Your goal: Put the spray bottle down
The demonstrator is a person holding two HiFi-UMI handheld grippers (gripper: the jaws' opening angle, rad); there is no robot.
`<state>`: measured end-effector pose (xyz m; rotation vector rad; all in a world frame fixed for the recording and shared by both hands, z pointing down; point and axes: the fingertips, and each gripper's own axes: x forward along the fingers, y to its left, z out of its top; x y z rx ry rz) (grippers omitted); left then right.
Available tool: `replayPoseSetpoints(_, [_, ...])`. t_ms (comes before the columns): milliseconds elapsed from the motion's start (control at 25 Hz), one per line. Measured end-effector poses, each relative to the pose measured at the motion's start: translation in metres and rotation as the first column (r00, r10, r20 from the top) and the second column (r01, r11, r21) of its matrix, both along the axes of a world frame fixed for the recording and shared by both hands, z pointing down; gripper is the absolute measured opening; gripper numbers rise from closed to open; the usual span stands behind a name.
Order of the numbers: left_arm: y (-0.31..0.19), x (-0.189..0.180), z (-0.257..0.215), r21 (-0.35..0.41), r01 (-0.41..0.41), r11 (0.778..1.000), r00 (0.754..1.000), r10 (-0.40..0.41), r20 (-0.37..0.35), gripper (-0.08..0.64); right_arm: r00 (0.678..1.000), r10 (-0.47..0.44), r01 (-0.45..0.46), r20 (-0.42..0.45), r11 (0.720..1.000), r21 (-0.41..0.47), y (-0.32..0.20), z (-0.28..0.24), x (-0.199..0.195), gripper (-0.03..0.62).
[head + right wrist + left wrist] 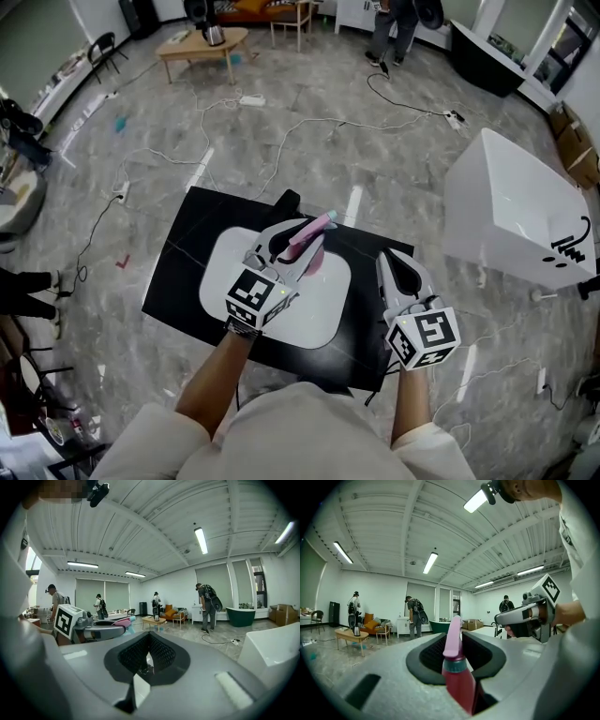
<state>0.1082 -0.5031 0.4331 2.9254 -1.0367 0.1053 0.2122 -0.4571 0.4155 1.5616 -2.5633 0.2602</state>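
A pink spray bottle [312, 232] with a teal collar sits between the jaws of my left gripper [295, 247], which is shut on it. The bottle's nozzle points away from me, over the white oval board [220, 272] on the black table [183, 258]. In the left gripper view the bottle [457, 667] stands upright between the dark pads [429, 656]. My right gripper [401, 272] hovers to the right, over the table's right edge, shut with nothing in it. In the right gripper view its pads [133, 656] meet in the middle.
A white tub-like box [511, 206] stands on the floor to the right. Cables [281, 141] trail over the grey floor beyond the table. A low wooden table [202, 42] and a person [392, 28] are far back. Chairs and gear line the left side.
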Motion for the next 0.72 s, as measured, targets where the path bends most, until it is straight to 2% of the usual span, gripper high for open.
replayPoseSetpoints(400, [-0.048,0.028,0.037,-0.024,0.059,0.998,0.998,-0.059,-0.009,0.112,0.999,-0.038,0.038,-0.003,0.999,-0.025,-0.04,0.021,0.024,0.008])
replayPoseSetpoints(720, [-0.084,0.044,0.076,-0.035,0.125,0.992,0.992,-0.124,0.016,0.112,0.999,-0.043,0.044,0.018,0.996,-0.073,-0.069,0.05,0.042,0.008])
